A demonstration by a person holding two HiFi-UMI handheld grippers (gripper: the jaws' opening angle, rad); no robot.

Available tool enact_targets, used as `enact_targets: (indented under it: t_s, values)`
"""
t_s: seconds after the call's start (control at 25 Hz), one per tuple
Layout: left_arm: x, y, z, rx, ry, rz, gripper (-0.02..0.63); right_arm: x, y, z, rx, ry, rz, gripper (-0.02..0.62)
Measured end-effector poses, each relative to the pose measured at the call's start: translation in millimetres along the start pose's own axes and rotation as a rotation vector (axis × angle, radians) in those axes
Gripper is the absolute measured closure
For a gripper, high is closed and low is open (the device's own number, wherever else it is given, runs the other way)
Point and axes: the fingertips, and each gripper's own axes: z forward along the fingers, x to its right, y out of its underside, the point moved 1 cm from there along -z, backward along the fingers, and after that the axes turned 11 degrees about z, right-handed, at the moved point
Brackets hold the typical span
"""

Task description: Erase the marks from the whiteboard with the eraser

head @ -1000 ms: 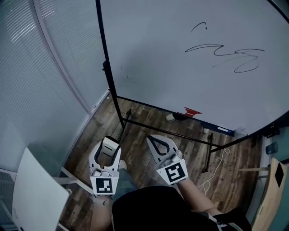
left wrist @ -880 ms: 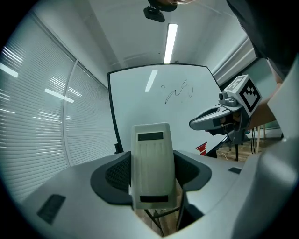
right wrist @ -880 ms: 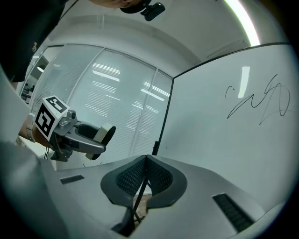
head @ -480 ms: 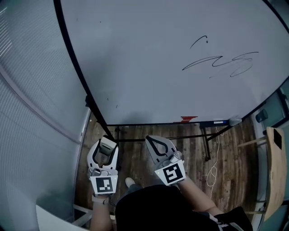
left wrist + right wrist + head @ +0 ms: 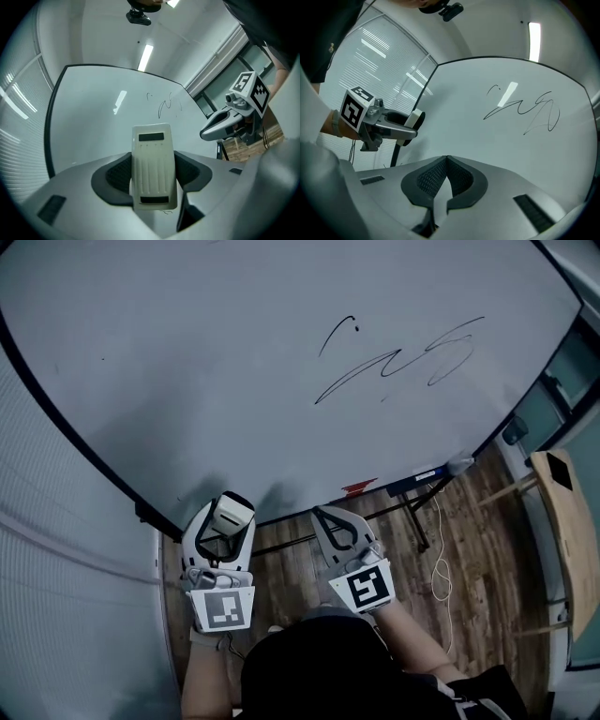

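Whiteboard (image 5: 234,352) on a floor stand fills most of the head view. Its surface is clean apart from the marks (image 5: 394,362), a thin black scribble with a small tick above it, up in the right half nearer the top edge than the bottom.

Both grippers are held low, at the board's bottom edge and left of centre, well apart from the scribble. The left gripper (image 5: 225,521) is clenched on the eraser (image 5: 152,164), a pale ribbed block gripped by its sides and sticking out past the jaw tips. The dark end appears to be the felt and to face the board, but the angle is poor, so that is a guess. The eraser is not touching the whiteboard. The right gripper (image 5: 330,521) sits just beside the left with its jaws pressed together on nothing.

The ledge along the bottom edge carries a small red thing (image 5: 359,487) and something blue (image 5: 412,476), maybe a marker, too small to tell.

Step in hand: approach. The eraser is picked up and wiping has not begun; all marks are intact.

Next move, as I judge it: lift the left gripper up and to the right across the board to the scribble, set the eraser's wiping face flat on the surface, then stroke across the lines and the tick. The right gripper has no job and needs to keep out of the way.
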Motion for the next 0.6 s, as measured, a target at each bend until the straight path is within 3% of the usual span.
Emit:
enact_targets:
  t_s: [0.4, 0.6]
  values:
    - [-6.1, -86.9, 87.2, 0.174, -0.028, 0.108, 0.337, 64.6, -10.2, -21.9, 0.028, 0.143, -0.003, 0.569]
    - [-21.6, -125.5, 119.9, 0.211, -0.066, 0.194, 0.337, 84.6, -11.1, -36.2, 0.042, 0.206, 0.015, 0.569]
